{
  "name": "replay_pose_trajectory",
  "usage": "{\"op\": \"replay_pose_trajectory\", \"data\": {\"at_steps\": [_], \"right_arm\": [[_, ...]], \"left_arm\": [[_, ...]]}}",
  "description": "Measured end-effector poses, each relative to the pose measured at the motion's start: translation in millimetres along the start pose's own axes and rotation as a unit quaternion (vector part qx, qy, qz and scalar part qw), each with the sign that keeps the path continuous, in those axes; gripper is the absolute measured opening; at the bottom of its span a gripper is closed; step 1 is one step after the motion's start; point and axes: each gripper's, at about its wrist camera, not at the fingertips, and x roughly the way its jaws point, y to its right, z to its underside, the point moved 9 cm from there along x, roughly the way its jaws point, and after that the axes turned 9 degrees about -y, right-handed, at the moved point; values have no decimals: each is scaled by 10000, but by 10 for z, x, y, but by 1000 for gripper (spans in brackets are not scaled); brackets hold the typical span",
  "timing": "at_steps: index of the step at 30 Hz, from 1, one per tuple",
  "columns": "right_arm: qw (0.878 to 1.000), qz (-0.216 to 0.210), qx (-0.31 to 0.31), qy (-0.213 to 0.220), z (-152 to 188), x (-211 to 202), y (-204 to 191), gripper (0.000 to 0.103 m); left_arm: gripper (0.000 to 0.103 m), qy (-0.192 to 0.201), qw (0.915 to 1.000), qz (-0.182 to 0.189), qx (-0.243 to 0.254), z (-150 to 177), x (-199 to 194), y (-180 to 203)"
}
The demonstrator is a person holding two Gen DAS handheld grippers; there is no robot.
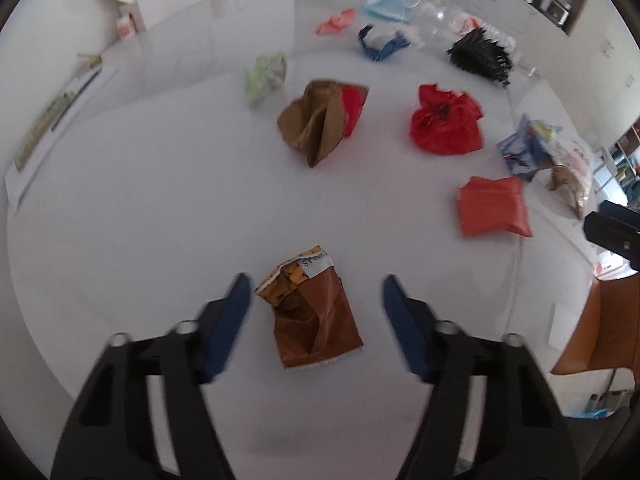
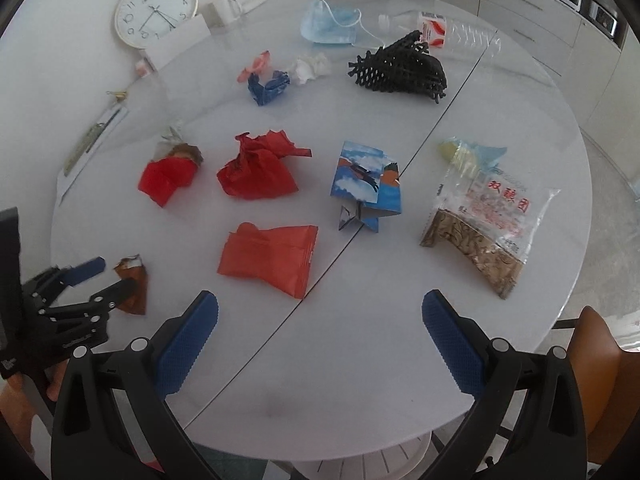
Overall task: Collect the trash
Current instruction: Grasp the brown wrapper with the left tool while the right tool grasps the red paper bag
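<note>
My left gripper [image 1: 316, 292] is open, its jaws on either side of a brown torn snack wrapper [image 1: 316, 320] lying on the round white table [image 1: 140, 220]. The same gripper [image 2: 110, 276] and wrapper [image 2: 134, 286] show at the left of the right wrist view. My right gripper [image 2: 320, 308] is open and empty above the table's near edge, just short of a flat red wrapper [image 2: 272, 262]. Other trash on the table: crumpled red paper [image 2: 256, 172], a brown-and-red wrapper [image 2: 170, 174], a blue printed paper [image 2: 366, 184], a clear food bag [image 2: 486, 216].
Farther back lie a black mesh net [image 2: 400, 66], a blue face mask [image 2: 330, 24], a clear plastic bottle [image 2: 452, 30], blue and pink scraps [image 2: 268, 84] and a white wad [image 2: 308, 68]. A clock [image 2: 154, 10] and mug [image 2: 226, 8] stand at the far left. An orange chair [image 2: 596, 368] is at the right.
</note>
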Motion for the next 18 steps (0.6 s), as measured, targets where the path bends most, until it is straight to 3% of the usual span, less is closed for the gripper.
{"op": "replay_pose_trajectory", "data": {"at_steps": [2,3,5,10,16,18], "right_arm": [[10000,27,23,-34,-22,67,-3,101],[10000,49,33,-45,-38,92,-8,101],[9999,94,90,-79,-69,196,-43,101],[9993,300,204,-102,-149,499,-159,101],[9982,453,330,-192,-237,764,-215,83],[9986,419,280,-168,-267,761,-250,67]], "left_arm": [[30,-175,9998,56,-61,17,113,9],[28,-6,10000,-55,-45,-5,94,7],[22,-22,9999,-77,70,-8,117,46],[20,-183,9996,31,225,25,119,113],[20,-269,9989,247,309,62,-19,104],[20,-279,9984,270,401,58,-66,114]]}}
